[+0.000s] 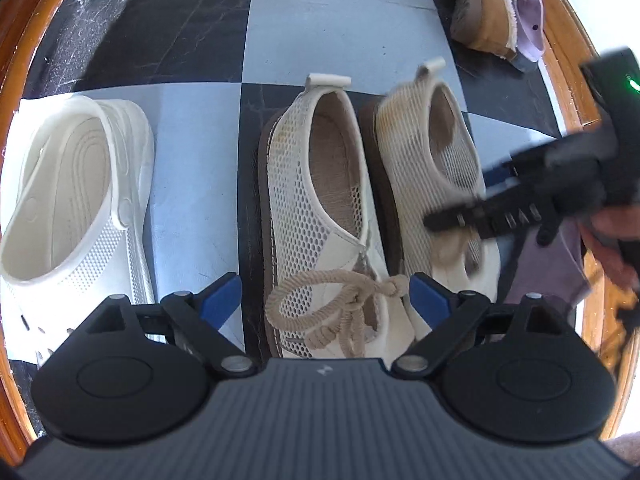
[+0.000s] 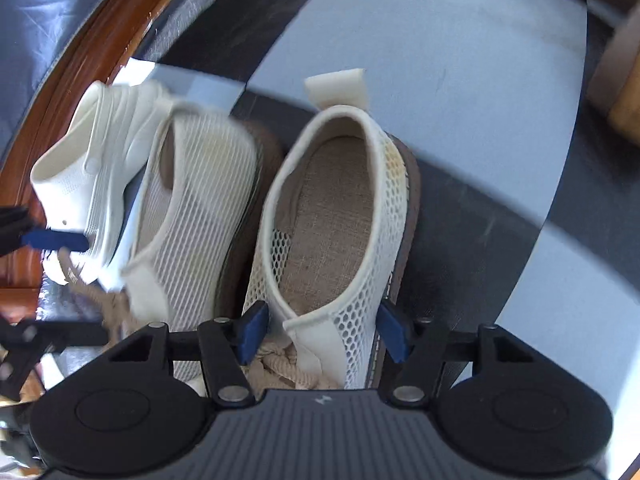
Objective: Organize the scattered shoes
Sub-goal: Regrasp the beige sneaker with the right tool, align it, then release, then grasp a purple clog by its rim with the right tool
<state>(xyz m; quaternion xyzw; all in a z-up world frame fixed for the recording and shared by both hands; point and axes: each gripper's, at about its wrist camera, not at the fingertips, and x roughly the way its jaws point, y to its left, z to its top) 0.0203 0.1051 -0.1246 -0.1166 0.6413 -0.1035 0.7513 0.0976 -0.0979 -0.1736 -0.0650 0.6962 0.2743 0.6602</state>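
Two cream mesh lace-up shoes with brown soles, side by side, heels away, on black-and-grey checkered floor: left mesh shoe (image 1: 320,216), right mesh shoe (image 2: 336,216). Paired deliberately, judging by touching soles. Left gripper (image 1: 324,296) spread wide over left shoe's laces, pads clear. Right gripper (image 2: 320,328) straddling right shoe's midfoot; contact unclear. White perforated rubber clog (image 1: 76,200) just beside, unpaired.

Each black claw (image 1: 325,294) has blue pads (image 2: 253,330), silver screws and ribbed housing.
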